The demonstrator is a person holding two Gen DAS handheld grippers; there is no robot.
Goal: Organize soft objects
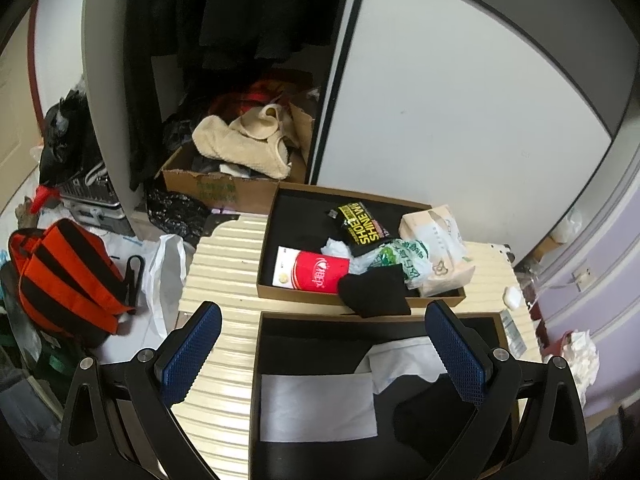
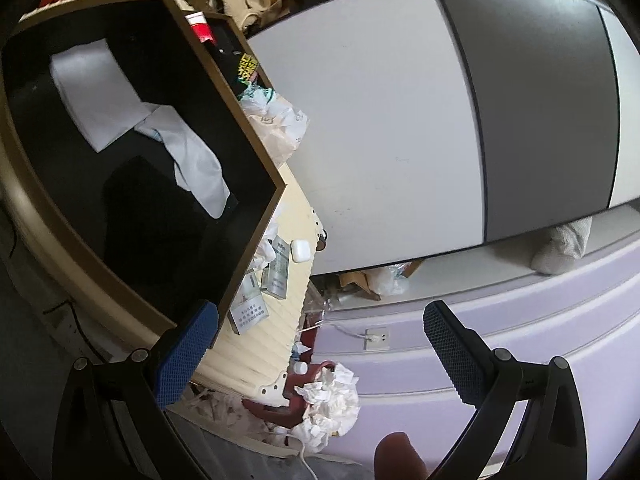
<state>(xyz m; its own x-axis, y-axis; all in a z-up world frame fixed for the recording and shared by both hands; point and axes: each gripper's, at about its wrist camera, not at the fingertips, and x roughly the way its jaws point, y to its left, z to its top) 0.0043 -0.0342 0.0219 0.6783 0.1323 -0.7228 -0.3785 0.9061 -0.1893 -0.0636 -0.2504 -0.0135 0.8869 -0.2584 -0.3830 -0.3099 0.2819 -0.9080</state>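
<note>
Right under our left gripper (image 1: 324, 360) sits the near box (image 1: 256, 360), its fingers spread wide and empty over a flat white cloth (image 1: 318, 408) and a dark garment (image 1: 432, 412) already inside. Our right gripper (image 2: 320, 348) hangs wide and empty too, off the case's right edge. We judge we're between picks. Next up, probably the black sock (image 1: 376, 290), draped over the near rim of the far box (image 1: 272, 216), at the case's far edge. Its long axis runs roughly left to right, one end spilling toward us. We'll need to reach forward and narrow on that overhanging end.
</note>
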